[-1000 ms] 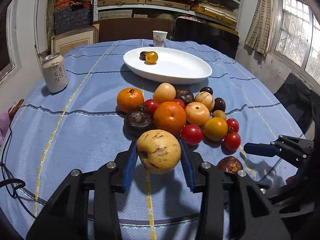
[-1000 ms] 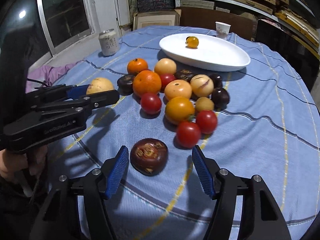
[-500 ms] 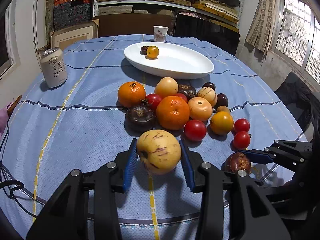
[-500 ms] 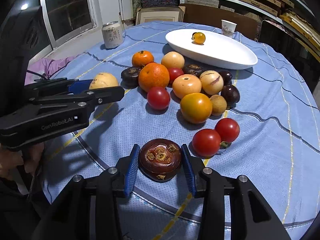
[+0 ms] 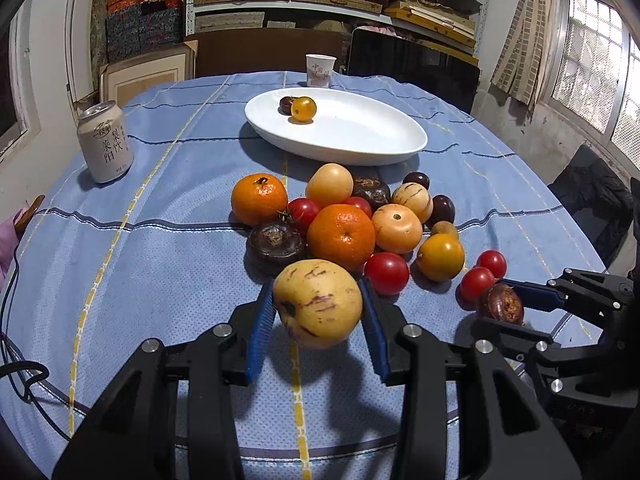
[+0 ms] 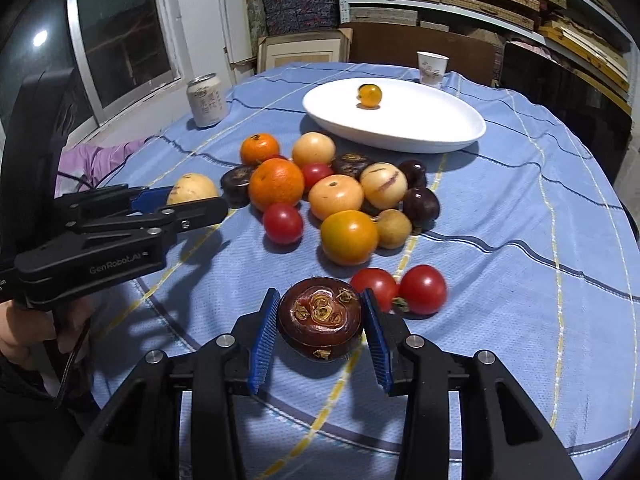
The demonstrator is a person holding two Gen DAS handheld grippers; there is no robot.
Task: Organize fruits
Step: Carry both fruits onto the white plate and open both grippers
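My left gripper [image 5: 318, 314] is shut on a pale yellow streaked melon-like fruit [image 5: 318, 304], held just above the blue cloth. My right gripper [image 6: 320, 322] is shut on a dark red-brown mangosteen [image 6: 320, 322], which also shows at the right of the left wrist view as the mangosteen [image 5: 500, 304]. A pile of fruit lies ahead: a large orange [image 5: 342, 236], a smaller orange [image 5: 259, 199], red tomatoes [image 5: 386, 273] and dark plums [image 5: 442, 210]. The white oval dish [image 5: 360, 136] beyond holds a yellow tomato [image 5: 303, 109] and a dark fruit [image 5: 286, 104].
A drink can [image 5: 105, 142] stands at the far left of the round table [image 5: 140, 264], a paper cup [image 5: 320, 71] behind the dish. A cable [image 5: 20, 376] trails over the left table edge. Shelves and a window [image 5: 592, 64] surround the table. A person's hand [image 6: 24, 332] holds the left tool.
The right gripper's jaws closed onto the mangosteen, which had lain loose between them. The left gripper kept its hold on the yellow fruit, and its view tilted slightly downward toward the pile.
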